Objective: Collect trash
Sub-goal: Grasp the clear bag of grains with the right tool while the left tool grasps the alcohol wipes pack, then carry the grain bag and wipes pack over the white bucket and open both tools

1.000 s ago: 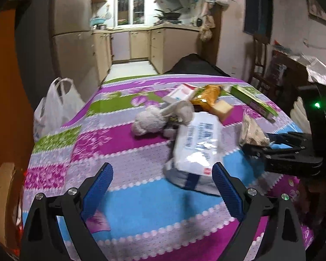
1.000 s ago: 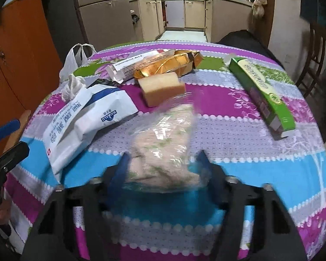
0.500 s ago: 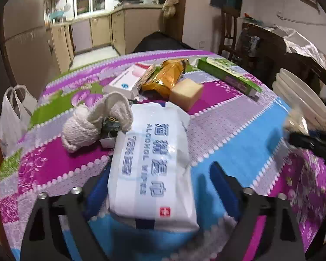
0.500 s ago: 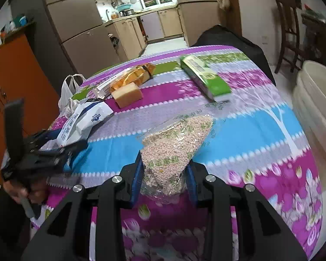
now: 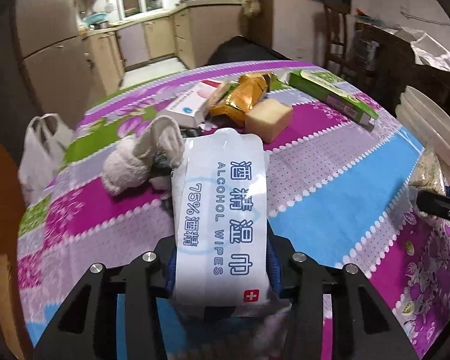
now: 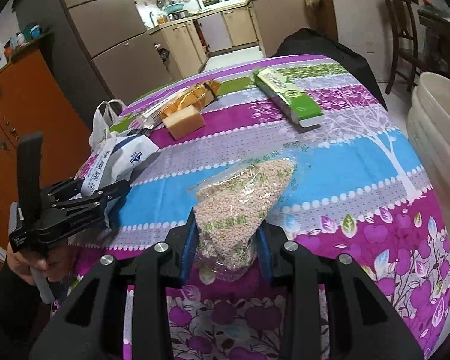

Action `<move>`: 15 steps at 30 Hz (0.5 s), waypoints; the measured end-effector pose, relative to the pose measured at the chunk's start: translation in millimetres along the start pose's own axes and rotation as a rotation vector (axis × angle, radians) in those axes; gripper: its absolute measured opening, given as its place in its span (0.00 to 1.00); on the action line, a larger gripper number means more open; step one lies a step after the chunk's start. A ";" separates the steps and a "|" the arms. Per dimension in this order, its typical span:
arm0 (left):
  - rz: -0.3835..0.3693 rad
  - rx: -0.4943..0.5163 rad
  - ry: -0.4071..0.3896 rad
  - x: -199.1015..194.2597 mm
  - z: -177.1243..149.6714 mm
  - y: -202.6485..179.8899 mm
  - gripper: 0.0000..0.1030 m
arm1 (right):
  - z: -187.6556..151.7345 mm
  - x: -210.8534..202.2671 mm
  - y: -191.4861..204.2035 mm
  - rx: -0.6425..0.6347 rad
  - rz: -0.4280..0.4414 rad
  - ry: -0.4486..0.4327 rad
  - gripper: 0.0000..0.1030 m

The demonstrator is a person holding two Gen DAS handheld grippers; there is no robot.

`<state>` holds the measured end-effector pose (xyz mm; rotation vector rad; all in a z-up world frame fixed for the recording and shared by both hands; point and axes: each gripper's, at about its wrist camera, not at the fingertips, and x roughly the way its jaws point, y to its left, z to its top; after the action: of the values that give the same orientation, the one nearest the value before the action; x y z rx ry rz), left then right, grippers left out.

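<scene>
My left gripper (image 5: 222,270) is shut on a white pack of alcohol wipes (image 5: 222,204), gripped at its near end over the table's front part; it also shows in the right wrist view (image 6: 87,192) at the left with the pack (image 6: 117,162). My right gripper (image 6: 225,249) is shut on a clear bag of small beige grains (image 6: 240,204), held above the table's near right edge. That bag shows at the right edge of the left wrist view (image 5: 429,168).
On the striped floral tablecloth (image 5: 330,186) lie a grey rag (image 5: 141,156), a white box (image 5: 192,102), an orange wrapper (image 5: 243,96), a tan block (image 5: 268,117) and a green box (image 5: 333,96). A white plastic bag (image 5: 42,147) hangs left; white buckets (image 6: 438,126) stand right.
My left gripper closed in around the wipes pack and shut on it. My right gripper lifted the grain bag and pulled it back toward the near right edge.
</scene>
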<state>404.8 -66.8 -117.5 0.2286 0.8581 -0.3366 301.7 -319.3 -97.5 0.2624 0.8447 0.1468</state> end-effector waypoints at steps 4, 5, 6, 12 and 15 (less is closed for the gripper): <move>0.061 -0.016 -0.032 -21.8 -2.5 -9.0 0.44 | 0.2 -0.4 10.9 -0.035 0.005 0.002 0.33; 0.074 -0.021 -0.039 -26.5 -2.0 -10.7 0.44 | 0.5 -0.4 13.4 -0.041 0.008 0.001 0.33; 0.089 -0.024 -0.047 -31.7 -1.7 -12.5 0.44 | 0.7 -0.6 15.4 -0.044 0.011 0.001 0.33; 0.129 -0.015 -0.084 -51.0 0.4 -21.9 0.44 | -1.6 -6.2 29.0 -0.077 0.021 -0.016 0.33; 0.127 -0.015 -0.087 -55.1 -0.2 -24.3 0.44 | -3.5 -9.6 31.5 -0.082 0.019 -0.022 0.33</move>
<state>362.0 -78.4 -76.7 0.2516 0.7567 -0.2199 292.0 -290.8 -83.8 0.1949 0.8130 0.1957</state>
